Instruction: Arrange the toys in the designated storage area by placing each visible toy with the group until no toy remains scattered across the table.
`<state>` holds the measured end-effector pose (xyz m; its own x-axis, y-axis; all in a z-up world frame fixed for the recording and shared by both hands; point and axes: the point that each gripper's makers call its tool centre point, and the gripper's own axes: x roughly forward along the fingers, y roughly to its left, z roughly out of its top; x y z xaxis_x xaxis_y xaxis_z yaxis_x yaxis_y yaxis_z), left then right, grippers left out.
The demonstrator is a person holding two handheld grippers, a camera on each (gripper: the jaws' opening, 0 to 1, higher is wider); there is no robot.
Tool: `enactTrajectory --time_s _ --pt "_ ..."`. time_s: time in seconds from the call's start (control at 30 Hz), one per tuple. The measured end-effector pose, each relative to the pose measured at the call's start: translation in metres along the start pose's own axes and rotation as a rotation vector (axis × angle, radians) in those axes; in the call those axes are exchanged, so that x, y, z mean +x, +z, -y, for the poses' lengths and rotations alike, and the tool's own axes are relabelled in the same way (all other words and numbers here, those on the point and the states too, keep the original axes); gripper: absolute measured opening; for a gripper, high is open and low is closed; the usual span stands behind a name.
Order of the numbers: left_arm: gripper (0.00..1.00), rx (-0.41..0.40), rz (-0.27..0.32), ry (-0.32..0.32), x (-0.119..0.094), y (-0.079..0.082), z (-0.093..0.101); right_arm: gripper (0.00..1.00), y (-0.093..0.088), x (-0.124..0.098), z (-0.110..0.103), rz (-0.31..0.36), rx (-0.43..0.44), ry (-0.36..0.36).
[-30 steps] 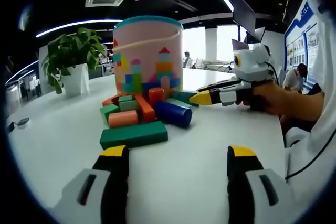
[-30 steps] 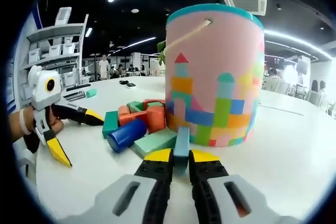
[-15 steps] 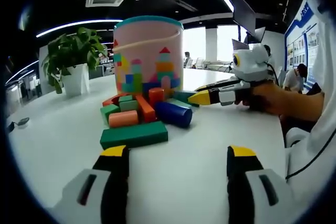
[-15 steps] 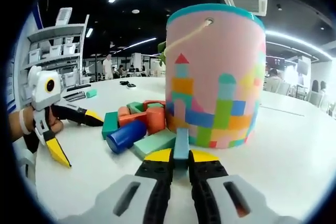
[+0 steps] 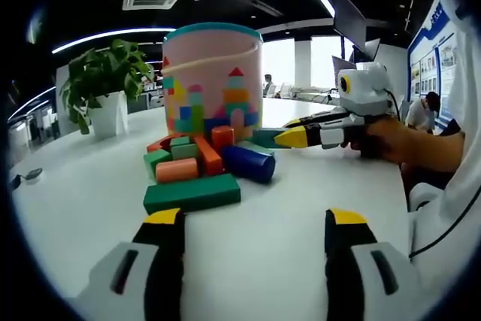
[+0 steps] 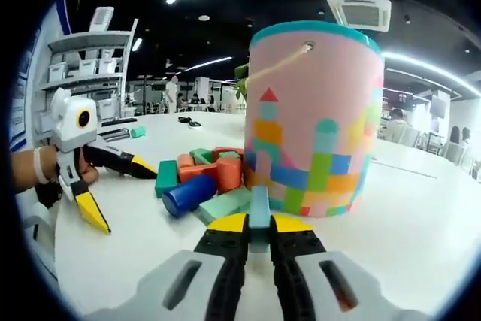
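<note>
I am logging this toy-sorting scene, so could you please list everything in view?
bucket: one, pink with teal rim, behind the blocks.
long block: one, dark green, nearest the left claw.
cylinder: one, blue, lying beside the pile.
small blocks: several, orange, red and green, piled by the bucket.
slim block: one, teal, between the right claw's jaws.
potted plant: one, green in white pot, far left.
table: one, white.
left claw: open.
right claw: shut on the slim block.

No text, label, brand or number is legible; the blue wall posters (image 5: 440,50) at three o'clock in the left gripper view are too blurred to make out.
</note>
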<state>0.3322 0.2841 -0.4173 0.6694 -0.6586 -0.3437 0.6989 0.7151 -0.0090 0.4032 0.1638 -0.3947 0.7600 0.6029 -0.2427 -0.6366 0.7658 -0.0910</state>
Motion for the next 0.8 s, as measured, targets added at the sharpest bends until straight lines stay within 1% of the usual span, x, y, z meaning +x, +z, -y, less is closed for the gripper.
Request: enactTrajectory --time_s 0.03,0.07,0.2,0.27,0.4,0.5,0.53,0.57,0.67,0.73,0.8 --pt "0.78 0.0 0.0 0.0 0.0 0.0 0.0 0.1 0.004 -0.003 0.001 0.019 -0.007 -0.004" --pt "0.78 0.0 0.0 0.0 0.0 0.0 0.0 0.1 0.007 -0.006 0.001 0.023 -0.013 -0.003" --pt "0.78 -0.001 0.0 0.001 0.0 0.0 0.0 0.1 0.01 -0.012 0.005 0.016 -0.045 -0.005" --pt "0.78 -0.001 0.0 0.002 0.0 0.0 0.0 0.1 0.015 -0.017 0.007 0.02 -0.059 -0.003" --pt "0.78 -0.001 0.0 0.002 0.0 0.0 0.0 0.1 0.029 -0.026 0.011 0.027 -0.123 -0.003" --pt "0.78 -0.001 0.0 0.003 0.0 0.0 0.0 0.1 0.038 -0.032 0.014 0.038 -0.139 -0.003" --pt "0.78 -0.001 0.0 0.003 0.0 0.0 0.0 0.1 0.046 -0.036 0.016 0.043 -0.151 -0.005" --pt "0.78 -0.001 0.0 0.003 0.0 0.0 0.0 0.1 0.048 -0.037 0.016 0.044 -0.155 -0.001" --pt "0.78 -0.001 0.0 0.003 0.0 0.0 0.0 0.1 0.06 -0.043 0.018 0.048 -0.235 -0.006" --pt "0.78 -0.001 0.001 0.005 0.0 0.001 -0.001 0.1 0.069 -0.046 0.019 0.052 -0.265 -0.005" --pt "0.78 -0.002 0.0 0.006 0.0 0.001 -0.001 0.1 0.081 -0.052 0.023 0.055 -0.339 -0.031"
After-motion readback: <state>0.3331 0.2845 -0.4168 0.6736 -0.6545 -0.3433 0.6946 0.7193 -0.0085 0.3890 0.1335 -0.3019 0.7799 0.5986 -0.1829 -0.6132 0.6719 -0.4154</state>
